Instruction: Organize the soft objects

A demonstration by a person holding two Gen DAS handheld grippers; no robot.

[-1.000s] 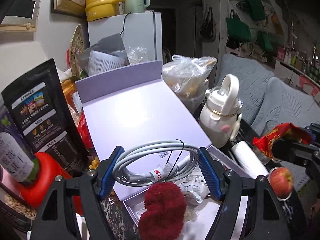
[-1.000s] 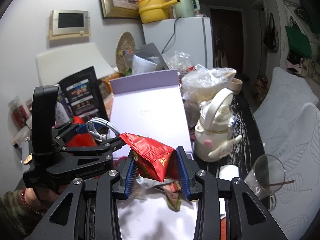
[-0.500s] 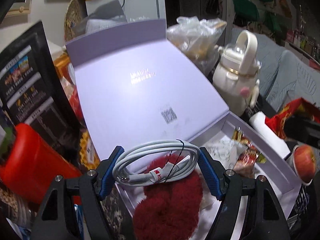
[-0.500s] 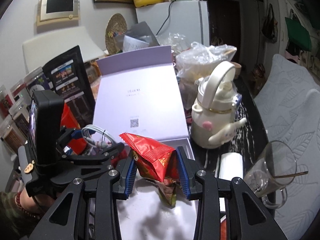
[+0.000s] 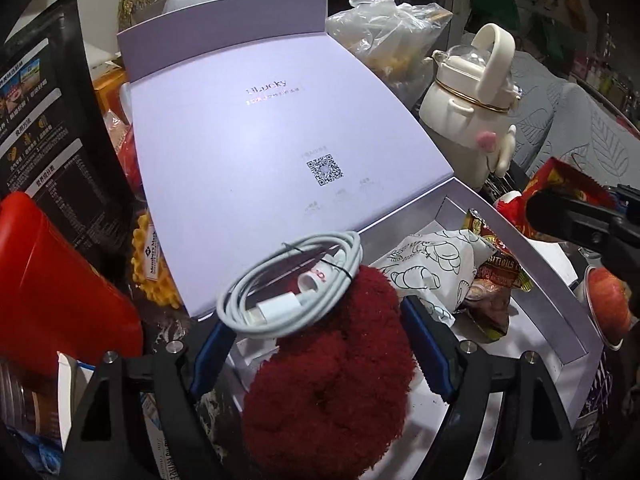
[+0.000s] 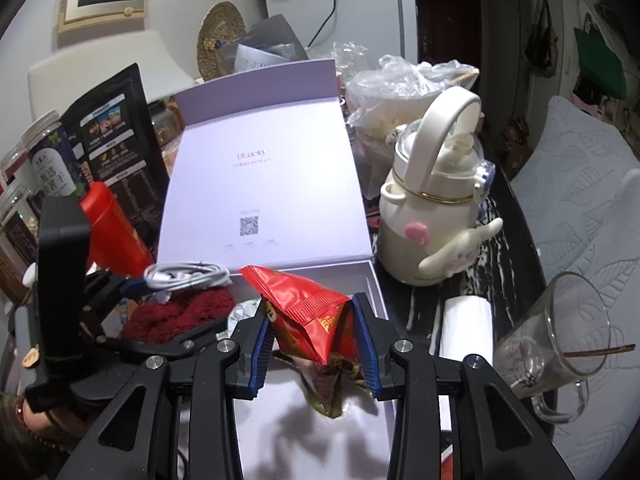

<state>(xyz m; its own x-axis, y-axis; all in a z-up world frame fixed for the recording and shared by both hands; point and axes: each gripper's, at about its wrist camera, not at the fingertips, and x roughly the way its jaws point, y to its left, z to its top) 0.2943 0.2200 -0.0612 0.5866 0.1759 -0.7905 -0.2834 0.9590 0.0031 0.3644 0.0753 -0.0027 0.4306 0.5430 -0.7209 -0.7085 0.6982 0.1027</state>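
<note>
A lavender gift box (image 5: 540,260) lies open, its lid (image 5: 256,140) leaning back. A dark red fluffy thing (image 5: 328,380) rests in the box's near left corner, with a tied coil of white cable (image 5: 276,305) lying tilted on top of it. My left gripper (image 5: 314,320) straddles both, its jaws opening; the blue pads stand clear of the coil. A white printed pouch (image 5: 432,264) and a snack wrapper (image 5: 496,276) lie further in. Over the tray, my right gripper (image 6: 314,344) is shut on a red snack packet (image 6: 308,312).
A cream kettle-shaped bottle (image 6: 436,200), a white roll (image 6: 466,324) and a glass mug (image 6: 560,336) stand right of the box. A red canister (image 5: 52,280) and black pouch (image 5: 48,128) crowd its left. An apple (image 5: 608,304) sits at the right.
Both grippers have come down over the box. The left jaws have widened, and the cable coil now lies tilted on the red fluffy thing. The right still grips the packet.
</note>
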